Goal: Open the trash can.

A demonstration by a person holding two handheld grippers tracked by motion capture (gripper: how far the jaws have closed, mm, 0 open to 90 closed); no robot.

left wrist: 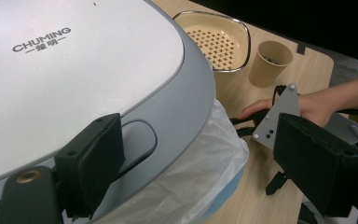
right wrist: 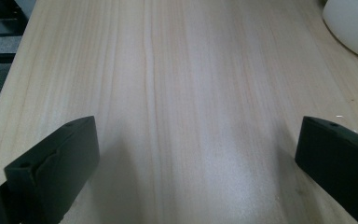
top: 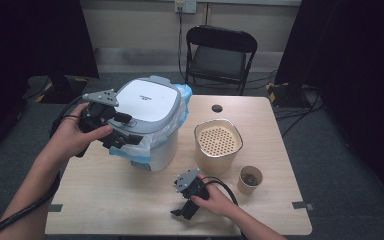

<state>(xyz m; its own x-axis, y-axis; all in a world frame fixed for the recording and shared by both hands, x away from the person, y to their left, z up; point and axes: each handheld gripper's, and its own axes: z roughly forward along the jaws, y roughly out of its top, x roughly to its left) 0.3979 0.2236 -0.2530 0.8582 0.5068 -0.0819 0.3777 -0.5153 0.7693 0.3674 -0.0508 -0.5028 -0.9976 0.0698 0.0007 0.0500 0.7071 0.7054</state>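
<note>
A white waste bin with a grey-rimmed lid [top: 145, 97] stands on the left half of the table, lined with a clear and blue plastic bag [top: 130, 152]. My left gripper [top: 117, 135] is at the lid's front left corner. In the left gripper view one jaw lies over the lid [left wrist: 74, 60] beside its latch button, while the other hangs clear of the bin above the bag [left wrist: 200, 172]. The left gripper [left wrist: 205, 144] is open. My right gripper [top: 184, 212] rests near the table's front edge, open [right wrist: 196, 144], with bare wood between its jaws.
A cream container with a perforated insert [top: 218, 142] stands right of the bin, with a paper cup [top: 250, 179] beside it. A black folding chair [top: 220, 52] stands behind the table [top: 105, 195]. A round cable hole [top: 217, 108] lies near the far edge.
</note>
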